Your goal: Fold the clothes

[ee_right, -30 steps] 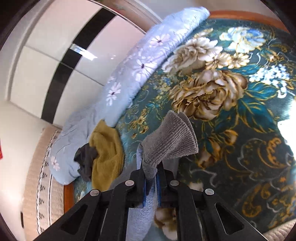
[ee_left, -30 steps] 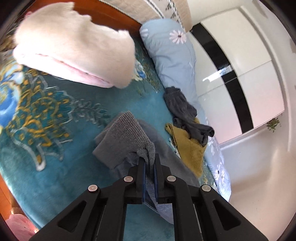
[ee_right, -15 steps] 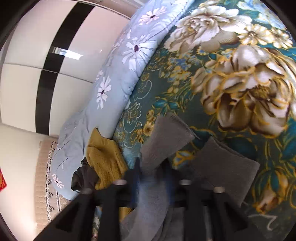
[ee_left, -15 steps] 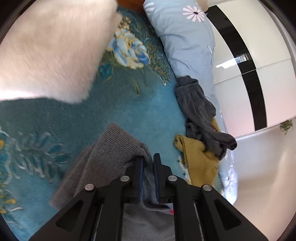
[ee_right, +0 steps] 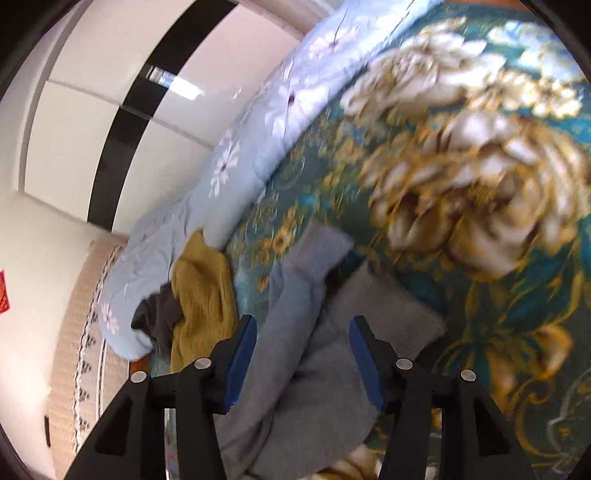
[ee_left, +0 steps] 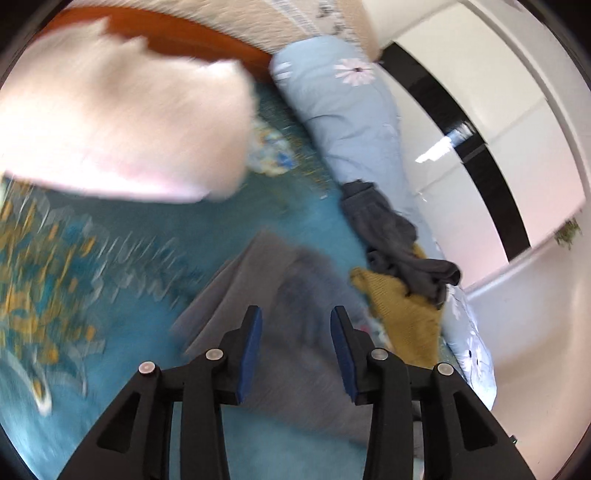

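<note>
A grey knitted garment (ee_left: 291, 314) lies folded over on the teal floral bedspread (ee_left: 74, 258), blurred by motion. My left gripper (ee_left: 295, 328) hangs open just above it, nothing between its blue pads. In the right wrist view the same grey garment (ee_right: 317, 369) lies bunched under my right gripper (ee_right: 301, 339), which is also open and empty. A mustard knit (ee_left: 402, 314) and a dark grey garment (ee_left: 391, 236) lie heaped to the right of the grey one; both also show in the right wrist view, the mustard knit (ee_right: 203, 288) and the dark garment (ee_right: 159, 317).
A white and pink folded blanket (ee_left: 122, 129) lies at the upper left near the wooden headboard (ee_left: 166, 33). A long light blue flowered pillow (ee_left: 354, 122) runs along the bed's edge by the white wardrobe (ee_left: 498, 129). The bedspread (ee_right: 480, 184) stretches to the right.
Both grippers have opened and let go of the grey garment's ribbed edges, which now lie flat on the bed. Both cameras have pulled back.
</note>
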A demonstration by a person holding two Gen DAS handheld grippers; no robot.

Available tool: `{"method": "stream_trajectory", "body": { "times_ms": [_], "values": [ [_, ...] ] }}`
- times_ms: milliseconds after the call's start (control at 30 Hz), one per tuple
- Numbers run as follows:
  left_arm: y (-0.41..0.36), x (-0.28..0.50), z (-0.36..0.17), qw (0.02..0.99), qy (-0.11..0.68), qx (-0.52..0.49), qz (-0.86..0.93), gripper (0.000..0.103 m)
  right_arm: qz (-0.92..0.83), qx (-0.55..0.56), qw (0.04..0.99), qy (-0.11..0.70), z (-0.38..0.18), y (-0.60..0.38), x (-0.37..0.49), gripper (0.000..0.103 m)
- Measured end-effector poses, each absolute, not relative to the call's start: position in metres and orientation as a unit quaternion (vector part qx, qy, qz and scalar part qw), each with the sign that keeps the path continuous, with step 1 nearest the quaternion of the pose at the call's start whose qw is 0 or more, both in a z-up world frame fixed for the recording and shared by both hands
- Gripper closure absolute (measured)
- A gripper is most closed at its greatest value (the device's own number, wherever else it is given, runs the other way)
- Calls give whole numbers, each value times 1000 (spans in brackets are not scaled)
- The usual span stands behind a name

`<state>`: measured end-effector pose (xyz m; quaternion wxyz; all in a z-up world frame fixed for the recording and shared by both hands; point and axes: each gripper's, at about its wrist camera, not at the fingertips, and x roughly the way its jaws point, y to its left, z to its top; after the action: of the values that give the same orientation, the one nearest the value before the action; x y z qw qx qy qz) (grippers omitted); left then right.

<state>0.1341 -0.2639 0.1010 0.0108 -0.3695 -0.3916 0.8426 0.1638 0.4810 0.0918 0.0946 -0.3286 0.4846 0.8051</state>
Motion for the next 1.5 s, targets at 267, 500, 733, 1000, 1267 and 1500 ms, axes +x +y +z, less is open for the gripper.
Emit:
{"method": "stream_trajectory", "body": {
  "times_ms": [267,500,733,1000,1267,1500],
  "values": [
    [-253,161,64,18,-408,-379,831,64,809,-364,93,451,78,444,118,57],
    [-249,164,57,32,-407,-371,834,64,815,-342,101,457,88,440,120,100],
    [-252,162,50,27,-409,-369,834,64,882,-277,109,366,194,410,146,101],
    [-252,163,42,33,-414,-368,832,64,801,-394,126,433,87,437,62,96],
    [-253,163,33,42,-430,-355,829,64,844,-321,96,418,121,451,127,67],
    [-254,167,27,45,-433,-356,827,64,782,-379,106,483,70,446,173,67]
  ]
}}
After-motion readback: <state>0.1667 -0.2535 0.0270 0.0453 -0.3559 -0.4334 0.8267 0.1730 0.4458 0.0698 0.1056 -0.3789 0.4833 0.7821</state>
